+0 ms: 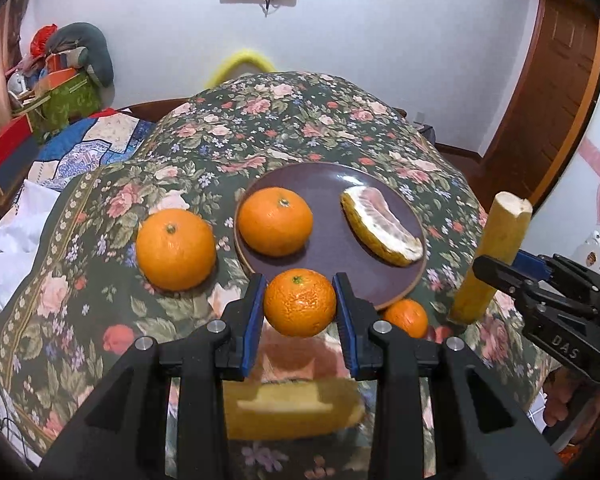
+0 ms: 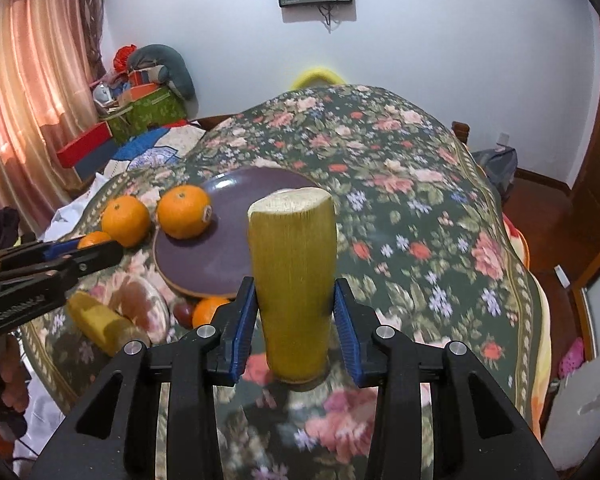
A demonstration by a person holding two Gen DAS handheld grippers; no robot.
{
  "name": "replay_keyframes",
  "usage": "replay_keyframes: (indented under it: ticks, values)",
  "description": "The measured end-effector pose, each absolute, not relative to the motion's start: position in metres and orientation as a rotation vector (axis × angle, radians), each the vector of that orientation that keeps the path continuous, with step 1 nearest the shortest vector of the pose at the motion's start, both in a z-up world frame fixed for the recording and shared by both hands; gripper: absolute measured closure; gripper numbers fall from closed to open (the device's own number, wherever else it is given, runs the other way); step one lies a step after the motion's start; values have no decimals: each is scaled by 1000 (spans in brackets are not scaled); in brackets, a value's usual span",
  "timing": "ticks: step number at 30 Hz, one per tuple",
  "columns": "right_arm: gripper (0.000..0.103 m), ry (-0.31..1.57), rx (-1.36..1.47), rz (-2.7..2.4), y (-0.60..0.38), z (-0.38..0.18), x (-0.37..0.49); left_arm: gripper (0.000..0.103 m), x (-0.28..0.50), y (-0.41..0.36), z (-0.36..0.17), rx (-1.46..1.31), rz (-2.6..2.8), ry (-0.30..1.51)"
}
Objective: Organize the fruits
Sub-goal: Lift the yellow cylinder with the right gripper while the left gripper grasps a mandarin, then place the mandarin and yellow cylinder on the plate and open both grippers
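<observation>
A: On the floral-covered tabletop [image 1: 260,120], toward its near edge: purple plate [image 1: 324,184] holding one orange [image 1: 275,221] and a peeled pomelo wedge [image 1: 382,226]. Looks like the collecting spot for the fruit.

B: And in the left gripper [image 1: 300,280]?

A: Fingers [image 1: 256,308] clenched on a small mandarin [image 1: 300,302], pinched across its widest part, clear of the cloth just short of the plate rim. Probably gripped there to stop a round fruit from rolling out.

B: Right gripper [image 2: 294,284]?

A: Grasping a rind-covered pomelo piece [image 2: 294,280], pads pressed on both flanks, cut end up. Held upright beside the plate, on the side away from the oranges. Cannot tell whether its base touches the cloth.

B: Left outside the plate?

A: Large loose orange [image 1: 175,249] just beside the rim, second small mandarin [image 1: 406,318] tucked against the near edge, another pomelo piece [image 1: 292,408] lying blurred under the left fingers.

B: Judgement?

A: Partway through. Room on the plate between orange and wedge; likely meant for the mandarin.
</observation>
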State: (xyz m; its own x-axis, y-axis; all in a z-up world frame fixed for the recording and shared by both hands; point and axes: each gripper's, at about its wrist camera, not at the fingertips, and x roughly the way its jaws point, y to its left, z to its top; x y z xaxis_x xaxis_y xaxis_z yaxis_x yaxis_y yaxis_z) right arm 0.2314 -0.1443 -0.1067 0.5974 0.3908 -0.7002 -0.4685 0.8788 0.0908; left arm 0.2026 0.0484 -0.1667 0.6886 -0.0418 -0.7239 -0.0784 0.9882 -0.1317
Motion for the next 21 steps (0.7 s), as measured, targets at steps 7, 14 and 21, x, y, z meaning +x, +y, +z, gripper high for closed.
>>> replay_keyframes:
  ticks: [7, 14, 21]
  values:
    - [68, 773, -110, 525, -128, -104, 243, 70, 218, 56, -174, -160, 22, 816]
    - [68, 767, -117, 549, -110, -104, 252, 70, 234, 57, -176, -142, 8, 816]
    - [68, 773, -122, 559, -96, -110, 267, 70, 249, 55, -180, -139, -14, 826]
